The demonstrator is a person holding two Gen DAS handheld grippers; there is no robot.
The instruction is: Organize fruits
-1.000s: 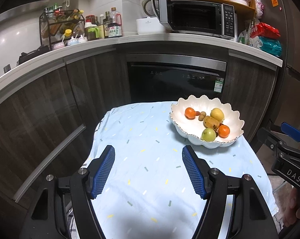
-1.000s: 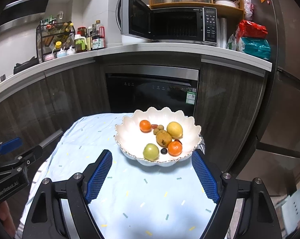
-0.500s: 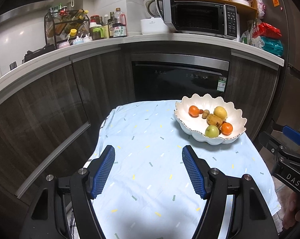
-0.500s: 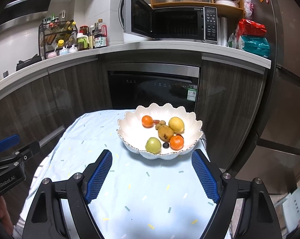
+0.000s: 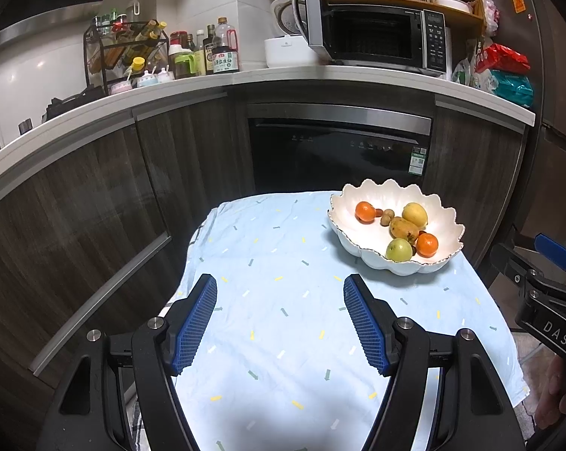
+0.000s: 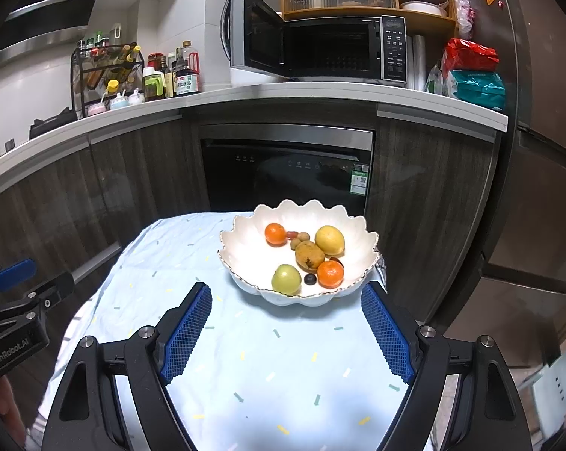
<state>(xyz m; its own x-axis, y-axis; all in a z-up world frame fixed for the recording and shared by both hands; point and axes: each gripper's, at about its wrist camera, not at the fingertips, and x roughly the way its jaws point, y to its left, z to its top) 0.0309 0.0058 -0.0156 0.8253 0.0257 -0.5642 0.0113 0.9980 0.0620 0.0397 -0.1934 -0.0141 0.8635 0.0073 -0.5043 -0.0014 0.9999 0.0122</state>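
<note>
The bowl [image 6: 245,244] of fruit sits at the table's far right, directly ahead of the right gripper [image 6: 286,334], which is nearer. Both it and the left gripper [image 5: 281,323] are released, empty.

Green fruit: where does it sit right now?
In the right wrist view the green fruit lies at the near rim of the white scalloped bowl, left of a small dark berry and an orange.
</note>
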